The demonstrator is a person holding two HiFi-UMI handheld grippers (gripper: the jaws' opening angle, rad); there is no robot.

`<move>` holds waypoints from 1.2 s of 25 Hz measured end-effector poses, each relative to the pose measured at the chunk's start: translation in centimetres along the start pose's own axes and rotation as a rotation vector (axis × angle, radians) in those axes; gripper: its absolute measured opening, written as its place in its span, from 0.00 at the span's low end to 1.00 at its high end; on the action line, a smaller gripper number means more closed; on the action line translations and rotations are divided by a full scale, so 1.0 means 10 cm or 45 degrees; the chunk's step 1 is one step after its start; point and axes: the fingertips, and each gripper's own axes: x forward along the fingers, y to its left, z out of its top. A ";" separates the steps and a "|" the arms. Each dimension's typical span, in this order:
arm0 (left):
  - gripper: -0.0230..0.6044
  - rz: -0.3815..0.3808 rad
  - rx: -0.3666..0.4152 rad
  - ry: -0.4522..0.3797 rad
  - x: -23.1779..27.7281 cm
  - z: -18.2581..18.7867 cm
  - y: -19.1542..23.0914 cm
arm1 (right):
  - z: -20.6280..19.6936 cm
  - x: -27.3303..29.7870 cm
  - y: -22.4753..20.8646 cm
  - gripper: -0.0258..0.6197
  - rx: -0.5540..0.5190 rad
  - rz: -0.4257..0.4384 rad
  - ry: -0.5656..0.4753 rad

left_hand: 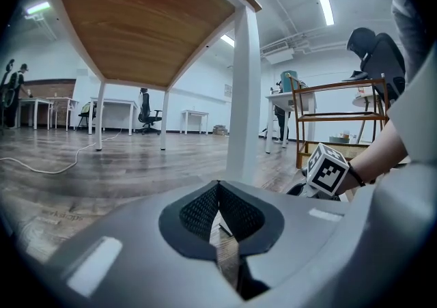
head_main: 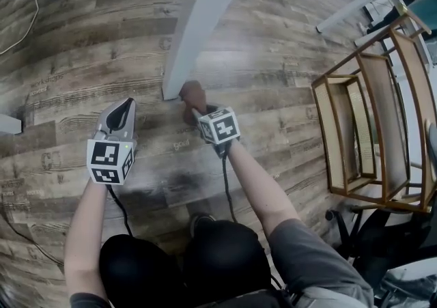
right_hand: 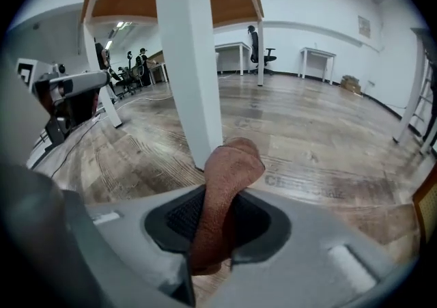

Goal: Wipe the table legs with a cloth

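Note:
A white table leg [head_main: 196, 23] stands on the wood floor; its foot is at the middle of the head view. My right gripper [head_main: 196, 110] is shut on a reddish-brown cloth [head_main: 192, 97], and the cloth sits right beside the foot of the leg. In the right gripper view the cloth [right_hand: 222, 194] sticks up between the jaws of the right gripper [right_hand: 217, 221], with the leg [right_hand: 188, 61] just behind it. My left gripper [head_main: 121, 115] hovers left of the leg, shut with nothing in it. In the left gripper view the left gripper [left_hand: 220, 221] faces the leg [left_hand: 244, 91].
A wooden shelf frame [head_main: 369, 115] lies at the right, with white table legs [head_main: 351, 6] beyond it. A white cable [head_main: 31, 16] runs over the floor at far left. Other tables and office chairs [left_hand: 147, 112] stand far off. My knees [head_main: 184, 266] are at the bottom.

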 end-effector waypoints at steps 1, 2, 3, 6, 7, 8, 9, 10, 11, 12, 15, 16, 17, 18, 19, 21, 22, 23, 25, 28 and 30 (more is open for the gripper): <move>0.07 0.004 0.003 -0.005 0.00 0.03 0.02 | 0.04 -0.05 -0.05 0.18 -0.016 -0.018 -0.013; 0.07 0.009 0.004 -0.010 0.01 0.06 0.05 | 0.11 -0.12 -0.10 0.18 -0.045 -0.038 -0.033; 0.07 0.015 0.006 -0.017 0.01 0.11 0.09 | 0.20 -0.20 -0.14 0.18 -0.080 -0.058 -0.058; 0.07 0.035 0.019 -0.037 -0.01 0.31 0.19 | 0.56 -0.57 -0.20 0.18 -0.242 -0.111 -0.160; 0.07 0.049 0.030 -0.043 -0.02 0.42 0.22 | 0.73 -0.71 -0.22 0.18 -0.325 -0.133 -0.207; 0.07 0.066 0.048 -0.048 0.01 0.54 0.26 | 0.94 -0.86 -0.24 0.18 -0.410 -0.157 -0.263; 0.07 0.078 0.075 -0.055 0.05 0.69 0.29 | 1.18 -1.02 -0.27 0.18 -0.484 -0.181 -0.328; 0.07 0.079 0.106 -0.066 0.10 0.86 0.30 | 1.42 -1.19 -0.30 0.18 -0.537 -0.202 -0.398; 0.07 0.069 0.133 -0.081 0.14 1.03 0.27 | 1.66 -1.36 -0.32 0.18 -0.570 -0.217 -0.464; 0.07 0.053 0.151 -0.101 0.16 1.20 0.24 | 1.87 -1.53 -0.33 0.18 -0.588 -0.228 -0.523; 0.07 0.014 0.148 -0.181 0.15 1.71 0.15 | 2.41 -2.01 -0.31 0.18 -0.655 -0.257 -0.651; 0.07 0.005 0.144 -0.210 0.13 1.88 0.14 | 2.57 -2.15 -0.29 0.18 -0.688 -0.261 -0.683; 0.07 -0.004 0.149 -0.235 0.12 2.04 0.12 | 2.72 -2.28 -0.27 0.18 -0.726 -0.263 -0.711; 0.07 -0.012 0.160 -0.255 0.10 2.19 0.11 | 2.85 -2.40 -0.24 0.18 -0.769 -0.268 -0.734; 0.07 -0.019 0.173 -0.272 0.08 2.32 0.09 | 2.98 -2.51 -0.22 0.18 -0.822 -0.280 -0.750; 0.07 -0.025 0.190 -0.305 0.05 2.57 0.08 | 3.21 -2.68 -0.21 0.18 -0.934 -0.338 -0.764; 0.07 -0.023 0.195 -0.322 0.04 2.68 0.09 | 3.32 -2.76 -0.23 0.18 -0.979 -0.372 -0.768; 0.07 -0.020 0.200 -0.337 0.03 2.78 0.09 | 3.42 -2.83 -0.24 0.18 -1.019 -0.401 -0.780; 0.07 -0.020 0.213 -0.355 0.02 2.93 0.07 | 3.61 -2.97 -0.21 0.18 -1.113 -0.437 -0.827; 0.07 -0.034 0.240 -0.363 0.00 3.06 0.02 | 3.86 -3.16 -0.12 0.18 -1.273 -0.497 -0.897; 0.07 -0.039 0.256 -0.371 -0.01 3.12 -0.01 | 4.01 -3.27 -0.08 0.18 -1.336 -0.542 -0.938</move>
